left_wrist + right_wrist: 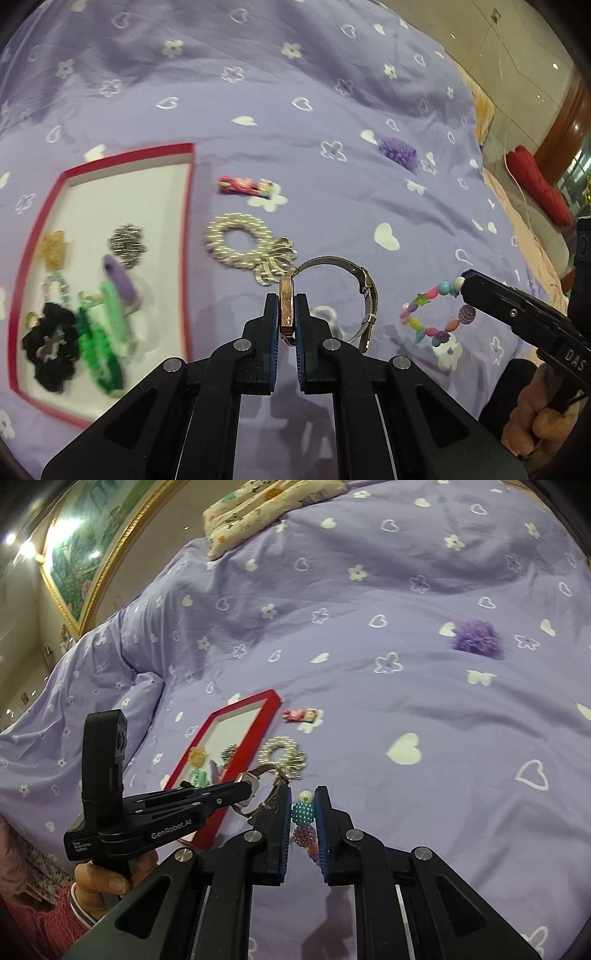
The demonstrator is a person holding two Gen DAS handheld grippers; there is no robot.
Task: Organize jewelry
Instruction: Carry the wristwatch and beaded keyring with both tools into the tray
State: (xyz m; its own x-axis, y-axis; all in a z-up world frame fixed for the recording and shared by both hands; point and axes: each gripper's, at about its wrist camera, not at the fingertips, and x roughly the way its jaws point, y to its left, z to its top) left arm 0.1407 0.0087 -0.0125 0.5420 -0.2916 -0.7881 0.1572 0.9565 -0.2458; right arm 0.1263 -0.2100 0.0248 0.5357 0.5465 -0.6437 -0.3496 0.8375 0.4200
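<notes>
My left gripper (287, 308) is shut on the gold case of a wristwatch (286, 310), whose metal mesh band (364, 291) loops out to the right. It holds the watch just right of the red-rimmed white tray (190, 221). My right gripper (302, 805) is shut on a colourful beaded bracelet (303, 821), pinching its blue and purple beads. In the left wrist view the bracelet (434, 315) lies on the bedspread at my right gripper's tip (466, 283). The watch (255, 781) also shows in the right wrist view, in my left gripper (248, 787).
The tray holds a black scrunchie (50, 341), green clips (101, 343), a purple clip (118, 278) and other pieces. On the purple bedspread lie a pearl hair tie (240, 242), a pink hair clip (245, 184) and a purple pompom (399, 151). A pillow (266, 506) lies far off.
</notes>
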